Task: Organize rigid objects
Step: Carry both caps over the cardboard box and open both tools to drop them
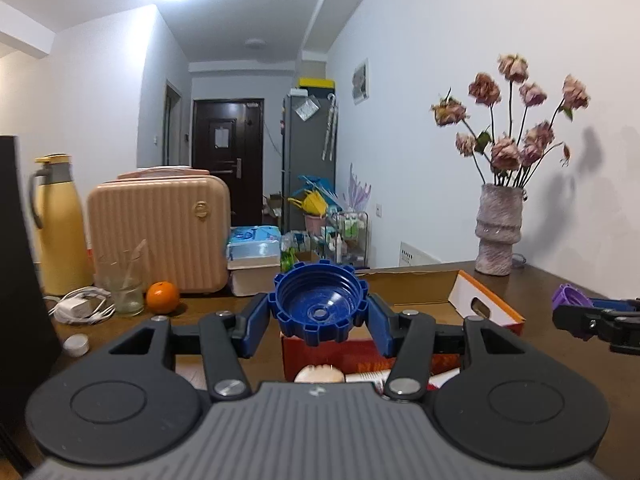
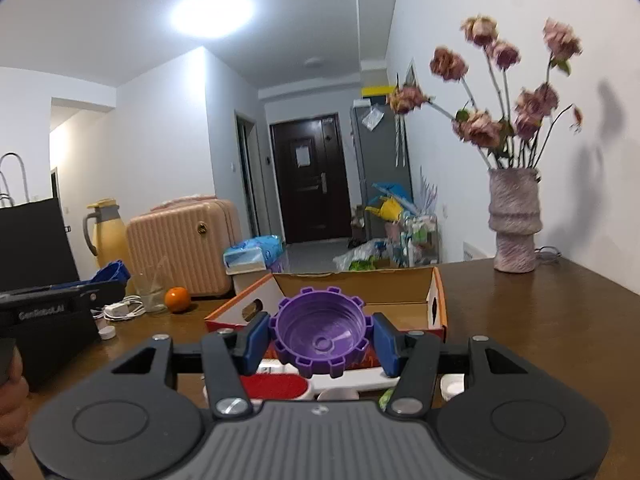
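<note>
You hold one ribbed cap in each tool: your left gripper [image 1: 319,312] has its blue pads pinched on the flanks of the blue cap [image 1: 319,304], hollow side toward the camera, and your right gripper [image 2: 320,334] pinches the purple cap [image 2: 320,330] the same way, both lifted above the brown table [image 2: 540,320]. The open cardboard box [image 2: 360,284] with the orange edge lies just ahead of the purple cap and looks like the place to put them, though that is a guess. Keep each squeeze even on the notched rim, since these hard round caps can twist out, and carry them over the box's near wall before you lower and let the jaws spread. Bring one in at a time so the tools do not knock together, as they sit near each other. Below the tools lie a red box [image 1: 320,354] and small white items, too hidden to name. Far left stand an orange [image 1: 162,297], a glass jar [image 1: 124,288], a white charger cable [image 1: 80,306], a pink case [image 1: 160,232] and a yellow flask [image 1: 60,224]; far right, the vase of dried flowers [image 2: 514,224] sits well apart from your path
</note>
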A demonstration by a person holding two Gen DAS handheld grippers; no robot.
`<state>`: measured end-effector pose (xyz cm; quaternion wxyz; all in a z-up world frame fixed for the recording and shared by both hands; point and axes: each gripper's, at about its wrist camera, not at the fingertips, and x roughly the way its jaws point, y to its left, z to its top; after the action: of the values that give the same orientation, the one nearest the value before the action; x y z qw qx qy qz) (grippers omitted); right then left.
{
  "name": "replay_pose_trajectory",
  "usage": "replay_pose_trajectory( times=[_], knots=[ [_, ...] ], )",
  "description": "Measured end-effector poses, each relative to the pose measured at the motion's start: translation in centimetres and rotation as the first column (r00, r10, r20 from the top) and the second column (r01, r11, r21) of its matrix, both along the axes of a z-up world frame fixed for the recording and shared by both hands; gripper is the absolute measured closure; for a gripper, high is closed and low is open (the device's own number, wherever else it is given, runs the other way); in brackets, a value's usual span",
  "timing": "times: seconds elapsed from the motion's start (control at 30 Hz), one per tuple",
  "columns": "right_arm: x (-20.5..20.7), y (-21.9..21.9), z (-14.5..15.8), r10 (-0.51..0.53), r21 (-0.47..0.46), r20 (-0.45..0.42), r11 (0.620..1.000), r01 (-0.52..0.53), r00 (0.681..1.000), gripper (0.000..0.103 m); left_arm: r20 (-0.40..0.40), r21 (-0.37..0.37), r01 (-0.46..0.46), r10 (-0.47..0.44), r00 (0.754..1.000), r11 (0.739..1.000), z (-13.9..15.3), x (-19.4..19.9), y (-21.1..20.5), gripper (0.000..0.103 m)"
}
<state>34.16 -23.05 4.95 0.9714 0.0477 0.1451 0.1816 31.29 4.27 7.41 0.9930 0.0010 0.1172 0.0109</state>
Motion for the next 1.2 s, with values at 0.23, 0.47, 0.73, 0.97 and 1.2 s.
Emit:
replay_pose_trajectory(
  times=[0.23,0.47,0.73,0.97,1.2],
  knots=[
    [9.8,-0.4,0.9,-0.008,-0.012,-0.075,1.0,0.007,0.997,0.049,-0.062,0.039,0.016,-0.013,0.998,0.999,0.3,10.5,-0.8,0.05],
    [21.2,-0.6,0.0,-0.027,0.017,-0.245,0.999,0.032,0.969,0.049,-0.183,0.053,0.062,-0.052,0.982,0.997,-0.3,20.5,-1.8,0.05],
    [30.8,2.3,-2.7,-0.059,-0.107,-0.362,0.994,0.021,0.93,0.049,-0.34,0.079,0.05,-0.02,0.94,0.996,-3.0,31.1,-1.8,0.05],
    [37.0,3.2,-5.6,-0.122,-0.199,-0.46,0.979,0.032,0.879,0.049,-0.485,0.061,0.035,-0.001,0.875,0.997,-6.5,36.8,0.5,0.047],
    [38.9,3.4,-6.1,-0.144,-0.26,-0.472,0.965,0.019,0.869,0.043,-0.542,0.006,0.057,-0.044,0.839,0.998,-7.7,37.7,0.3,0.03]
  ],
)
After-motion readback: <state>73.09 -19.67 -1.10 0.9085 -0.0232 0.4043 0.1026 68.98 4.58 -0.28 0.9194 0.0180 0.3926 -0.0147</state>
